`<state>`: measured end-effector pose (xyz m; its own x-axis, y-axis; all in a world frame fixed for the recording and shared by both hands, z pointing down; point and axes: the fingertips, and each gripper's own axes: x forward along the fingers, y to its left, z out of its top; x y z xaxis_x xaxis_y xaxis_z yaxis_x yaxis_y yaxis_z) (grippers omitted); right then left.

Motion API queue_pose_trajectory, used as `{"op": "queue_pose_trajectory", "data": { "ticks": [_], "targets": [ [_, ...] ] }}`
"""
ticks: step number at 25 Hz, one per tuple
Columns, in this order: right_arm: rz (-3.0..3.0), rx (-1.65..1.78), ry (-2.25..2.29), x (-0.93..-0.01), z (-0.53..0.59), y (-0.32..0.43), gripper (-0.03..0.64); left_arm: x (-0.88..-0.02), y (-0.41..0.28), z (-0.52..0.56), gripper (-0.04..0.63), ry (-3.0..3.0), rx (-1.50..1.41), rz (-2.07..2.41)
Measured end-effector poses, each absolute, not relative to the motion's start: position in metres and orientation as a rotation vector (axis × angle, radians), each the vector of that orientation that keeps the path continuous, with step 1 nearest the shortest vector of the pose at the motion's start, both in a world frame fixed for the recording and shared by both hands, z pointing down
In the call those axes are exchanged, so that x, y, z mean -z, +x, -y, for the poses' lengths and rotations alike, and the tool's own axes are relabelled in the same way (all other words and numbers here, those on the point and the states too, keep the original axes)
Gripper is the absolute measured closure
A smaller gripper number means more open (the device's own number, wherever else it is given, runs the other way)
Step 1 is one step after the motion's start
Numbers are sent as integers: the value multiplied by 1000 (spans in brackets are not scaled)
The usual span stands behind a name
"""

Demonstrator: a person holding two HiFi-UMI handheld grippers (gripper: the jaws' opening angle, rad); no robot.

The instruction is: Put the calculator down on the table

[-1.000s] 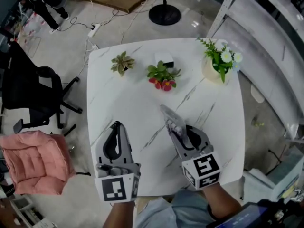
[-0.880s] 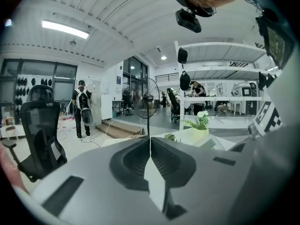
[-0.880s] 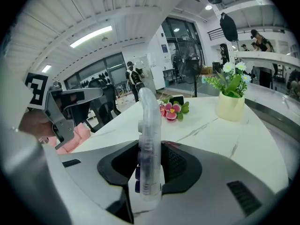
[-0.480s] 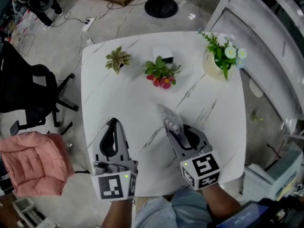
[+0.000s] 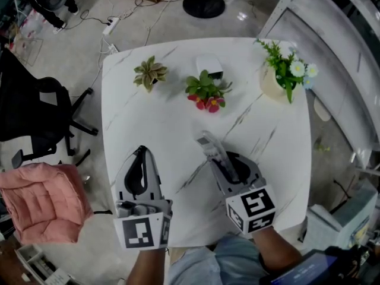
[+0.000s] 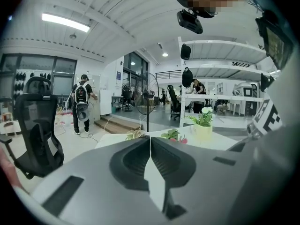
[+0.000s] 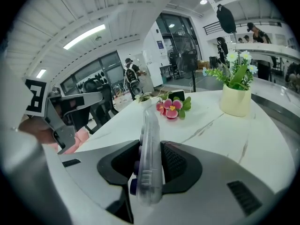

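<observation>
A clear plastic calculator (image 7: 149, 153) with purple keys stands on edge between the jaws of my right gripper (image 7: 151, 172), which is shut on it. In the head view the calculator (image 5: 212, 150) sticks out forward from the right gripper (image 5: 228, 168) over the white marble table (image 5: 160, 111), near its front right part. My left gripper (image 5: 141, 174) hovers over the table's front left, jaws shut with nothing between them. In the left gripper view its jaws (image 6: 150, 161) meet along a thin line.
Along the table's far side stand a small succulent (image 5: 148, 73), a red-flowered plant (image 5: 205, 94), a white box (image 5: 209, 65) and a cream pot of white flowers (image 5: 285, 76). A black office chair (image 5: 41, 111) and a pink cushion (image 5: 41, 200) are left of the table.
Both grippers have sunk slightly toward the table. The calculator stays held on edge in the right gripper.
</observation>
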<state>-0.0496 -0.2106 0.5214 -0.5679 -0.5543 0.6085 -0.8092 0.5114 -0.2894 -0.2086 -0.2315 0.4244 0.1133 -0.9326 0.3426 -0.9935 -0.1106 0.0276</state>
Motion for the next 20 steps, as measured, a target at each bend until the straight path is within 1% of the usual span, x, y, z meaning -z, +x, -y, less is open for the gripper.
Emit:
{"op": "queue_pose_trajectory", "data": {
  "ticks": [9, 20],
  "targets": [
    [2332, -770, 1106, -522, 217, -48, 457, -431, -203, 244, 586, 2147, -350, 1877],
    [2345, -825, 1121, -538, 233, -19, 415, -434, -191, 252, 586, 2163, -370, 1851]
  ]
}}
